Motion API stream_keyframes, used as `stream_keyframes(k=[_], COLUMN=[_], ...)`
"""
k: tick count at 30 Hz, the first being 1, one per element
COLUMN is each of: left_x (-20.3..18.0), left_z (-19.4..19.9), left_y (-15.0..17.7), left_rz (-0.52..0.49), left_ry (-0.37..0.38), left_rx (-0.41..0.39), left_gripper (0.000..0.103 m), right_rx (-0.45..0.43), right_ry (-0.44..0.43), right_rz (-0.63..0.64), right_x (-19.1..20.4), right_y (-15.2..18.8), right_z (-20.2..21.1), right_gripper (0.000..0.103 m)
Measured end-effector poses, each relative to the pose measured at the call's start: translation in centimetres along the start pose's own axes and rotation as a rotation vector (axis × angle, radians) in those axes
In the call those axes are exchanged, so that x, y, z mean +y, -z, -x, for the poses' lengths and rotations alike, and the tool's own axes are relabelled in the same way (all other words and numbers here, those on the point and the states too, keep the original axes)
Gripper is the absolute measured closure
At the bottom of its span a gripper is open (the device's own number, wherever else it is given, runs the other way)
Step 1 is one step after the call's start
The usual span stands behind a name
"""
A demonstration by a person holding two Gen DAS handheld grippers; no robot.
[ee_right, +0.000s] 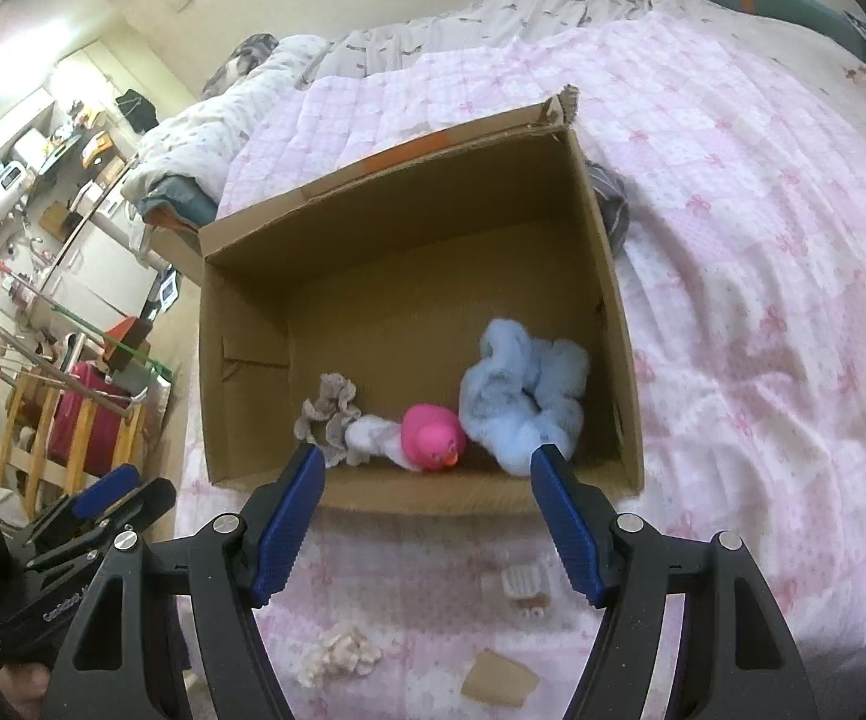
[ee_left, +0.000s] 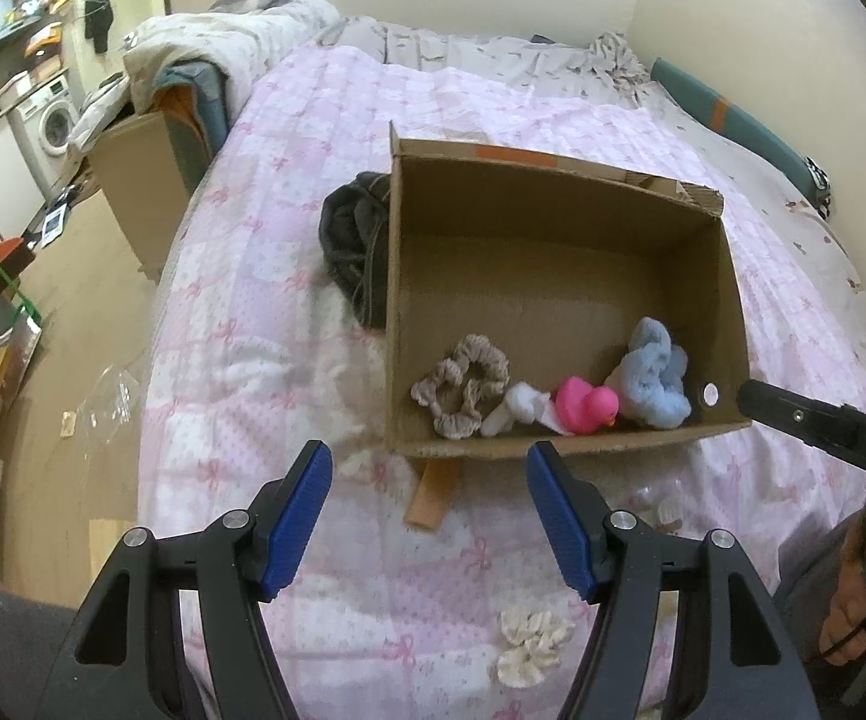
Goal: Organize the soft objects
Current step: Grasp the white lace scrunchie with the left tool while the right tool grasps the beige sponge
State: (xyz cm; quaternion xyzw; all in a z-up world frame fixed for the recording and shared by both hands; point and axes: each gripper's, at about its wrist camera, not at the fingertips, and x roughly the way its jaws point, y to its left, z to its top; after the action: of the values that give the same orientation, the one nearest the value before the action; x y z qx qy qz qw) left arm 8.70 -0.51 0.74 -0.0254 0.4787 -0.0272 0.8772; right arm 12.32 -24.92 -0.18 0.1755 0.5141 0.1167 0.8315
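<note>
An open cardboard box (ee_left: 553, 186) (ee_right: 241, 300) sits on the pink quilt. Along its near wall lie a beige scrunchie (ee_left: 463, 384) (ee_right: 328, 408), a small white cloth (ee_left: 517, 408) (ee_right: 370, 438), a pink rubber duck (ee_left: 586, 405) (ee_right: 433, 438) and a light blue fluffy cloth (ee_left: 652, 378) (ee_right: 523, 396). A cream scrunchie (ee_left: 529, 648) (ee_right: 340, 654) lies on the quilt in front of the box. My left gripper (ee_left: 430, 474) is open and empty, just short of the box. My right gripper (ee_right: 427, 480) is open and empty over the box's near edge.
A dark grey garment (ee_left: 352, 246) lies against the box's left side. A cardboard scrap (ee_left: 433, 495) (ee_right: 499, 681) and a small clear plastic item (ee_right: 523, 585) lie on the quilt. The bed edge drops to the floor at left, with another cardboard box (ee_left: 139, 180) there.
</note>
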Motion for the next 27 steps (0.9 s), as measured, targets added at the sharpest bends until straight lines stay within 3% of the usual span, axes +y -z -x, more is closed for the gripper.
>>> stream_keyframes(k=[3,4,9,14,20,25,27], left_x=[0.2,0.2,0.2,-1.0,-4.0,-5.6,-5.9], left_z=[-0.1,-0.5,-2.3,-3.6,-6.0,-8.3,-9.3], left_y=[1.0,1.4,3.3,4.6,7.0,8.3,8.8], left_rz=[0.011,0.014,0.054,0.006,-0.088,-0.137,-0.130], left_ry=[0.007,0.010,0.052,0.069,0.211,0.209,0.212], left_rx=[0.021,0.041,0.155,0.223,0.408,0.480,0.515], left_gripper=[0.035,0.029,0.029,0.029,0.029,0.030,0.038], right_rx=[0.002,0.004,0.050,0.046,0.056,0.070,0.069], right_ry=[0.008,0.010,0.045,0.071,0.086,0.087,0.086], right_rz=[-0.013,-0.019,-0.063,-0.083,-0.098,-0.122,-0.118], right_x=[-0.5,-0.7,-2.0,-2.2,-2.6,-3.2,-3.2], right_y=[1.0,1.4,3.2,4.1,4.2,4.3,4.3], right_z=[0.4,0.5,0.2,0.2,-0.2,-0.4,-0.5], right_gripper=[0.028,0.028,0.028,0.028,0.028,0.028,0.028])
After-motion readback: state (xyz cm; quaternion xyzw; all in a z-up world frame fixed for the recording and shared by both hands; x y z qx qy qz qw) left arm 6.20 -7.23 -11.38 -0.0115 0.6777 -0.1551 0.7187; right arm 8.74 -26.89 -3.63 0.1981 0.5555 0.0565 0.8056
